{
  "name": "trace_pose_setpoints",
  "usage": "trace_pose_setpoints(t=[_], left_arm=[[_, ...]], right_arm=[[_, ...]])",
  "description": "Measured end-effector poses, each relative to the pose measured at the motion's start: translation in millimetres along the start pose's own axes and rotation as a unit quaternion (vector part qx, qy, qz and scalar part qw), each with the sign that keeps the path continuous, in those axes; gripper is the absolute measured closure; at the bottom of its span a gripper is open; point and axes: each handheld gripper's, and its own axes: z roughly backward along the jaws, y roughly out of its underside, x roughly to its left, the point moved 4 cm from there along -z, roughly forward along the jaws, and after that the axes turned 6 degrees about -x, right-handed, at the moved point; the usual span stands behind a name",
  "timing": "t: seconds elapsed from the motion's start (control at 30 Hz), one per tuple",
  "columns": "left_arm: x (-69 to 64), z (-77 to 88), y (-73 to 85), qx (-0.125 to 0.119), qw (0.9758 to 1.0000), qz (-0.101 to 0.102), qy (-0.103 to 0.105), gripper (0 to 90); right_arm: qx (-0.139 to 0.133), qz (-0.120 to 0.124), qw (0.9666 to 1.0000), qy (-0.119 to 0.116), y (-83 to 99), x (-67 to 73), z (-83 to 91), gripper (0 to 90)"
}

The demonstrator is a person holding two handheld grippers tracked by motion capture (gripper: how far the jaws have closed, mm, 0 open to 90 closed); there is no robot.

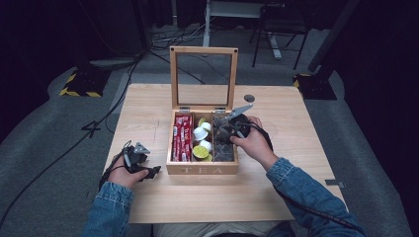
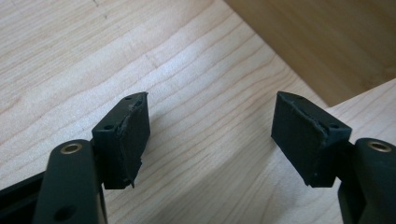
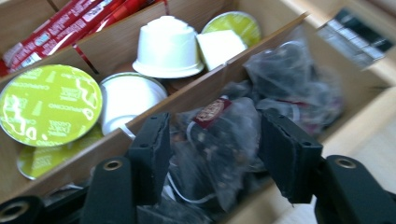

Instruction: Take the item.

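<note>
A wooden tea box (image 1: 202, 170) stands open at the table's middle, its glass lid (image 1: 203, 50) upright. Red packets (image 1: 182, 138) fill its left compartment, capsules (image 1: 201, 143) the middle one, and dark tea bags (image 1: 225, 150) the right one. My right gripper (image 1: 221, 134) reaches down into the right compartment. In the right gripper view the right gripper (image 3: 215, 119) is open, its jaws either side of a dark tea bag (image 3: 215, 149) with a red tag. My left gripper (image 1: 152, 172) rests low on the table left of the box; this left gripper (image 2: 212, 100) is open with nothing in it.
White capsules (image 3: 167, 46) and a green-lidded capsule (image 3: 49, 105) lie just across the divider from the tea bags. The box's wall (image 2: 317, 42) rises close ahead of the left gripper. A round hole (image 1: 249, 98) marks the table's far side. Cables cross the floor behind.
</note>
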Motion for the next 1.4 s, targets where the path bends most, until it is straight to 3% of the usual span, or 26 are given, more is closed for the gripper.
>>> trace_pose_setpoints(t=[0.13,0.4,0.6,0.67,0.8,0.87,0.93,1.4], left_arm=[[-0.5,-1.2,0.1,-0.002,1.0000,-0.002,-0.002,27.4],[-1.1,-3.9,0.5,-0.012,0.9999,-0.011,-0.005,23.9],[-1.0,-4.6,0.5,-0.014,0.9998,-0.013,-0.004,22.5],[-0.8,-4.9,0.5,-0.015,0.9998,-0.013,-0.004,22.5],[-0.8,-4.8,0.6,-0.016,0.9998,-0.014,-0.004,22.3],[0.0,-6.3,2.3,-0.036,0.9993,-0.012,-0.007,22.0],[0.1,-6.1,2.6,-0.038,0.9993,-0.007,-0.005,22.1],[0.4,-7.0,3.3,-0.046,0.9989,-0.008,-0.007,22.0]], right_arm=[[0.005,-0.011,0.9999,-0.007,2.3,-0.9,-6.8,46.5],[-0.004,-0.030,0.9994,-0.016,1.1,-4.0,-10.6,59.3],[-0.009,-0.066,0.9973,-0.031,2.5,-8.7,-15.9,54.9],[-0.009,-0.067,0.9972,-0.031,2.8,-8.9,-16.8,55.9],[-0.017,-0.064,0.9974,-0.028,1.2,-9.1,-15.9,65.1],[-0.021,-0.055,0.9979,-0.026,-2.2,-8.8,-10.6,73.5],[-0.029,-0.046,0.9983,-0.021,-5.0,-9.1,-7.1,75.6],[-0.067,-0.031,0.9971,-0.019,-16.3,-5.8,11.8,75.9]])
